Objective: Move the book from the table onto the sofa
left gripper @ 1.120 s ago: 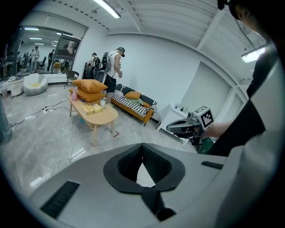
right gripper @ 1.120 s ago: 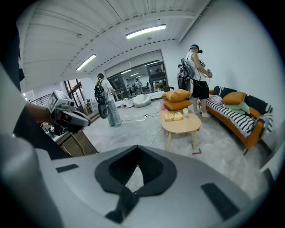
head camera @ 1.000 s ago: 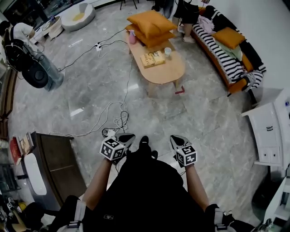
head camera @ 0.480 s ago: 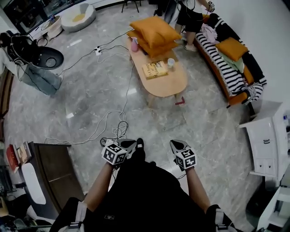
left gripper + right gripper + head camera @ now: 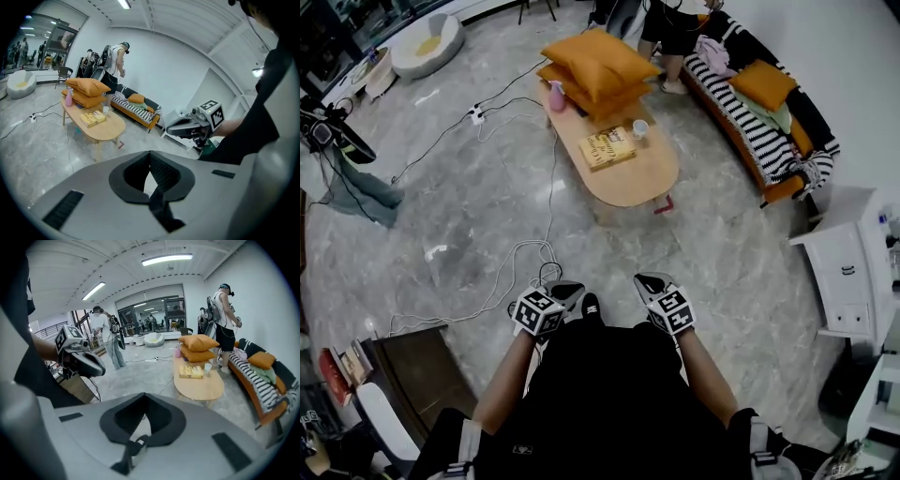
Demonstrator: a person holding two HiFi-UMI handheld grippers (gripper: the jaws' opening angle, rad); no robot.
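Yellow rectangular book lies flat on the oval light-wood desk, just beside a small white cup and near the stacked orange cushions at the desk's far end. Black-and-white striped sofa stands to the desk's right, apart from it. Left tongs and right tongs: jaws together on both, nothing between them, held over the grey marble floor, well apart from the desk
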